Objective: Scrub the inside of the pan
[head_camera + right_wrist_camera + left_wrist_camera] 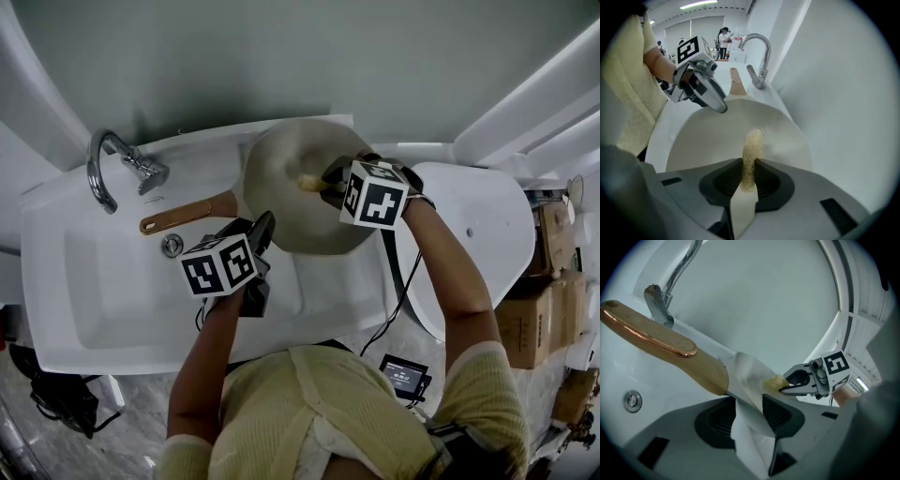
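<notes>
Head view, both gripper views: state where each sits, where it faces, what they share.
Head view: on the person's head, steeply down at the white sink; forearms, left hand-held gripper, right hand-held gripper show.
Left gripper view: on the left one, jaws clamping the pale round wooden-handled pan.
Right gripper view: on the right one, into the pan, jaws pinching a pale fibrous scrubber.
Shared: all show the curved chrome tap.

Grey wall (281,56) behind — cardboard boxes (530,319) stacked right.

Pale-yellow ribbed knit short-sleeve top (309,412) at 6 o'clock; dark-grey left gripper (263,228) and right gripper (328,178) carry black-on-white marker cubes (218,264).
</notes>
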### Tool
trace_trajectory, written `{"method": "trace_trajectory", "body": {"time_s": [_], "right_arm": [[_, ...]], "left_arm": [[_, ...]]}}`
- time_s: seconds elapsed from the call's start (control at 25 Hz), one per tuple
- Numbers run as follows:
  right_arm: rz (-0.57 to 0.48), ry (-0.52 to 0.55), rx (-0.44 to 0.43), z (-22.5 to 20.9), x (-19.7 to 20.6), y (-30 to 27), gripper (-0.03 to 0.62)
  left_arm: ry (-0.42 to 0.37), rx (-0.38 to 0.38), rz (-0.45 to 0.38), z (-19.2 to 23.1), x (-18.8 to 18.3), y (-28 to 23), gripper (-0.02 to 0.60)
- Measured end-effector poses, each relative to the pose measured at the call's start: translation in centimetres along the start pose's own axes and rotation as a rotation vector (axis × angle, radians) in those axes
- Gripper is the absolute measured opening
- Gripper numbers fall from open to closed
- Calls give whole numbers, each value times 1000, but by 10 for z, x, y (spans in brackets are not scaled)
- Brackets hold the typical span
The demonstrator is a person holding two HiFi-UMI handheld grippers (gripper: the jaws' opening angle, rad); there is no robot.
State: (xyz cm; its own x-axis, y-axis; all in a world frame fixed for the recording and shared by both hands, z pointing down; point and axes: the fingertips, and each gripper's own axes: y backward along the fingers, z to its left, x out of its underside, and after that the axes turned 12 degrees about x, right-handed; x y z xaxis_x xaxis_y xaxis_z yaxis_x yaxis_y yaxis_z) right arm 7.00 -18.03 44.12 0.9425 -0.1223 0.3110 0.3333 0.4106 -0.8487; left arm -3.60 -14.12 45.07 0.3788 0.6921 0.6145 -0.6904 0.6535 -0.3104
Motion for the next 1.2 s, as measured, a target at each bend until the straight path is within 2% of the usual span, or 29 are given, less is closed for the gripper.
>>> {"method": "trace_trajectory", "body": {"time_s": [0.2, 0.48, 0.68, 0.96, 1.2], "right_arm": [[25, 1, 217, -45, 11, -7, 81], [45, 0, 383, -77, 19, -22, 81], [87, 55, 469, -90, 27, -30, 81], [191, 184, 597, -108, 38, -39, 81], [299, 179, 572, -108, 56, -53, 81]], "left_arm": [[0, -5, 1, 0, 1, 0, 216], [0, -7, -1, 0, 0, 1, 216], [-3, -11, 0, 0, 1, 0, 216], [-7, -19, -2, -1, 1, 0, 216], [-4, -18, 1, -1, 1, 0, 216]]}}
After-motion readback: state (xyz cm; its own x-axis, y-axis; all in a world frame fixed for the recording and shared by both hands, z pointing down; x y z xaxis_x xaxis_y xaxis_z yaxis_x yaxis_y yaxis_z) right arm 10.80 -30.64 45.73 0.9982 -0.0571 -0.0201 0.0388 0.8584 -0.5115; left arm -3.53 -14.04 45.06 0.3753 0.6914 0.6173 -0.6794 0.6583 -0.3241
